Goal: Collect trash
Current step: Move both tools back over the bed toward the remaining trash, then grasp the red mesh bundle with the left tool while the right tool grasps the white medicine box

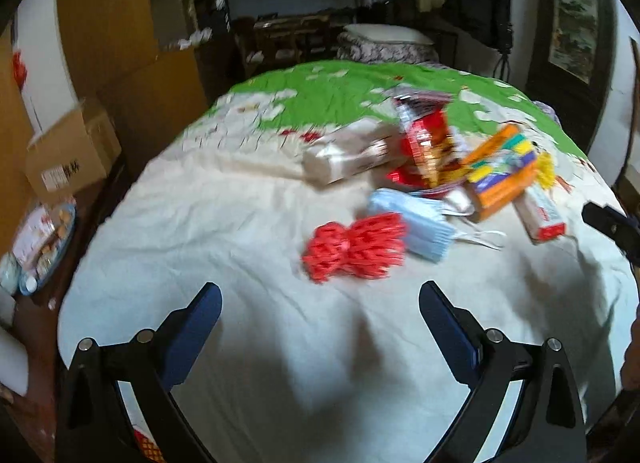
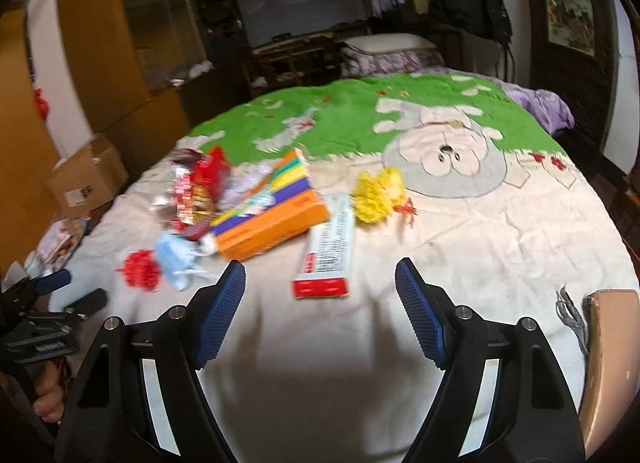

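Trash lies scattered on a bed with a cream and green cartoon sheet (image 1: 224, 231). In the left wrist view I see a red tassel bundle (image 1: 354, 249), blue face masks (image 1: 416, 223), a beige packet (image 1: 348, 155), red snack wrappers (image 1: 426, 143), an orange box (image 1: 502, 171) and a white and red box (image 1: 540, 215). My left gripper (image 1: 320, 297) is open and empty, just short of the red bundle. In the right wrist view my right gripper (image 2: 320, 275) is open and empty, with the white and red box (image 2: 330, 247) just ahead between the fingers. A yellow tassel (image 2: 378, 193) lies beyond.
A cardboard box (image 1: 70, 155) and a snack tray (image 1: 44, 247) sit on the floor left of the bed. A brown cardboard edge (image 2: 604, 363) is at the right. Folded bedding (image 2: 392, 51), dark furniture and hanging coats stand at the far end.
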The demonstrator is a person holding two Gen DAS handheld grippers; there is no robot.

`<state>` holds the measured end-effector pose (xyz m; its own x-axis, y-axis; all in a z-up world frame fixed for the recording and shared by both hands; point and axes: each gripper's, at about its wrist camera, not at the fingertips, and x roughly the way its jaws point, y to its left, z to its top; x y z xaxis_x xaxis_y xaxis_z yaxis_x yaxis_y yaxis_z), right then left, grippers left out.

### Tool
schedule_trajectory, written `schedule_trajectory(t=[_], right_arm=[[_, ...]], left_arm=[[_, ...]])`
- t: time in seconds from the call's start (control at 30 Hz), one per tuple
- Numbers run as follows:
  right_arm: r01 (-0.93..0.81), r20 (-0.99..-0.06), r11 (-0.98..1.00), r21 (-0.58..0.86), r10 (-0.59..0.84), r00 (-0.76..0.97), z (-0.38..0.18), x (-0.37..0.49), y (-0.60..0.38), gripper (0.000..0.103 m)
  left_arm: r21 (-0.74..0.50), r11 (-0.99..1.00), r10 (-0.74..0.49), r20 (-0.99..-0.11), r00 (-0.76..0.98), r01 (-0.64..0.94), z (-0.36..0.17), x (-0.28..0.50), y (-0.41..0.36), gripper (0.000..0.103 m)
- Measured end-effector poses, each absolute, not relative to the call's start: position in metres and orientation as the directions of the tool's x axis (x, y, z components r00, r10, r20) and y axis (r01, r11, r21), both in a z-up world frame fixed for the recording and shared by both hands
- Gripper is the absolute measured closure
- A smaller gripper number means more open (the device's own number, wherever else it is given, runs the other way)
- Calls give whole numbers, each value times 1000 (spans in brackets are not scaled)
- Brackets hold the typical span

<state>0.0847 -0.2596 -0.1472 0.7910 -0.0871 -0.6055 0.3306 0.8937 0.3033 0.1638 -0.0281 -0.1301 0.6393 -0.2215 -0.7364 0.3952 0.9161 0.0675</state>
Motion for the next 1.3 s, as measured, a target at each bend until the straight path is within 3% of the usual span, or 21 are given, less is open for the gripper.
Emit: schedule_trajectory(t=[0.2,0.6,1.3], right_arm=[[407,-620,872,272,-166,767,-170,90,-266,23],[391,-647,847,361,-74,759,-186,96,-277,23],[393,-651,846,360,-75,756,-190,98,-276,23]], left_arm=[[5,910,-262,-770,582,415,-147,190,-29,6],[-46,905,-280,-812,512,422,-185,233,-58,6],[-115,913,-333,-764,552,392,-180,223,-41,10]])
